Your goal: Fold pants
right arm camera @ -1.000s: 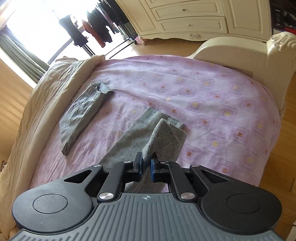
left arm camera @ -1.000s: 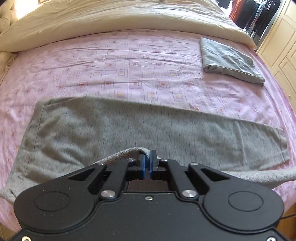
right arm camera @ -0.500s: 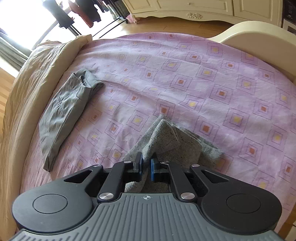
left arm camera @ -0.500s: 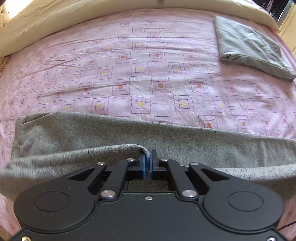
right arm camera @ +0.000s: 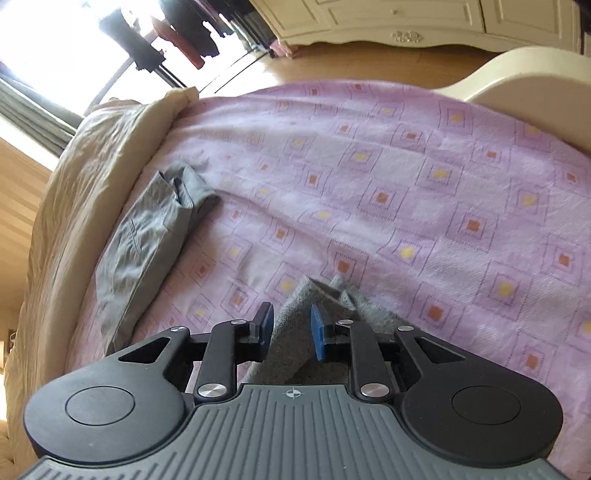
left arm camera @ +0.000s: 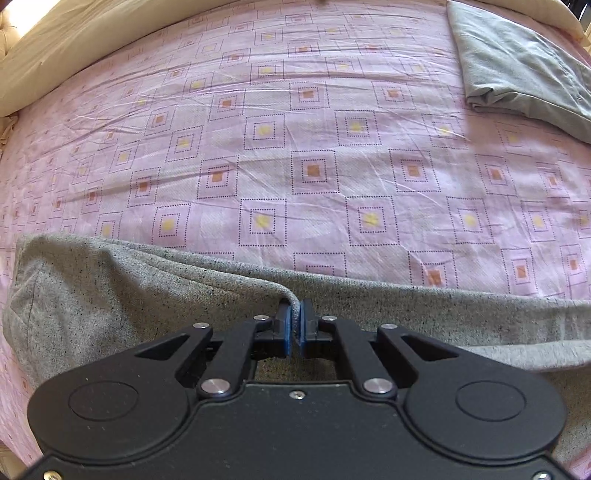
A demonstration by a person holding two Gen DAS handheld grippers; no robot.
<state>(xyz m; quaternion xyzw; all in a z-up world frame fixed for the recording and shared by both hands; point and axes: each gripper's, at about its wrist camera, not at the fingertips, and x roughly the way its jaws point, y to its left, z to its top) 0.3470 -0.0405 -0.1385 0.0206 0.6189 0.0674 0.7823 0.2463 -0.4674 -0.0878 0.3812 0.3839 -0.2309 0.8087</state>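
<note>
Grey speckled pants (left arm camera: 122, 295) lie folded lengthwise across the near part of the pink patterned bed. My left gripper (left arm camera: 295, 314) is shut on a fold of their upper edge, low over the cloth. In the right wrist view the leg end of the pants (right arm camera: 295, 328) rises as a ridge between the blue pads of my right gripper (right arm camera: 291, 325). Its jaws are opening, and a gap shows on either side of the cloth.
A folded grey garment (left arm camera: 517, 66) lies at the far right of the bed, seen again (right arm camera: 147, 240) beside the beige duvet (right arm camera: 62, 206). A cream footboard (right arm camera: 535, 77) and wardrobe (right arm camera: 406, 18) stand beyond the bed. Pink sheet (left arm camera: 314, 147) stretches beyond the pants.
Both grippers carried the near edge of the pants forward over the lower layer and sank toward the bed. The right jaws, shut on the leg end before, have parted.
</note>
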